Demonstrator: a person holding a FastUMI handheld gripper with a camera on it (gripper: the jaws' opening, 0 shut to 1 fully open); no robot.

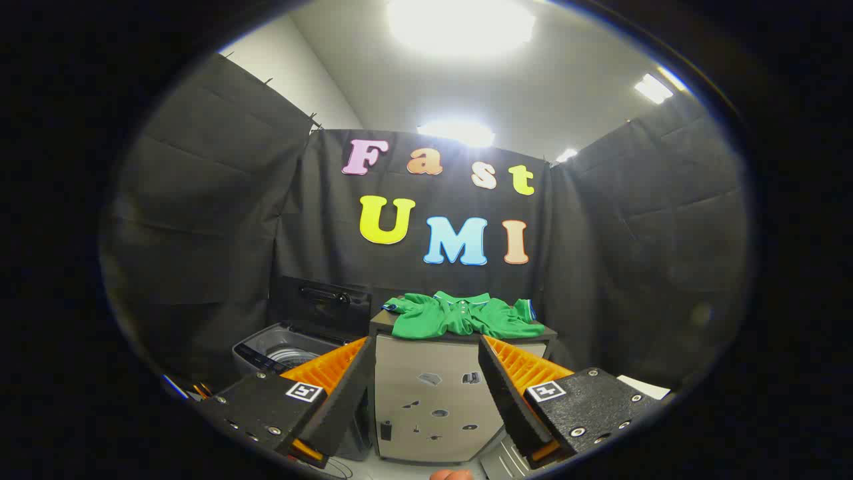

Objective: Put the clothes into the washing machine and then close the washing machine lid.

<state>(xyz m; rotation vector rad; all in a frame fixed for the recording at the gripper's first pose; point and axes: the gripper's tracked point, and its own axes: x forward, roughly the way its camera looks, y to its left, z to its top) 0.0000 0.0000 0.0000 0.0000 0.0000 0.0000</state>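
Here, one green garment [466,316] is lying crumpled on the dark top of a pale cabinet [433,393], beyond the gripper [426,393] and roughly in line with the gap between its fingers. It is looking like a polo shirt: a collar with a short buttoned placket is showing at the middle, a sleeve is trailing off toward the washing machine side, and a thin blue-and-white trim is showing at the cuff on the far side. The fabric is bunching in soft folds and hanging slightly over the cabinet's front edge.

Count: one shirt, one cabinet, one washing machine [283,350], one gripper with two fingers.

The fingers are standing spread wide apart, gripping nothing; the cabinet front is showing plainly between them. Each finger is carrying a small square marker on its body.

The washing machine is sitting low, just beside the cabinet, behind the left finger. Its lid [323,308] is standing raised at the back, and the drum opening is showing grey and open beneath it.

The cabinet front is bearing several small dark stickers or marks, too small to make out.

Room: black cloth is hanging on three sides as walls, with a white ceiling above and bright ceiling lights [460,23] glaring. The floor near the cabinet's foot is looking pale.
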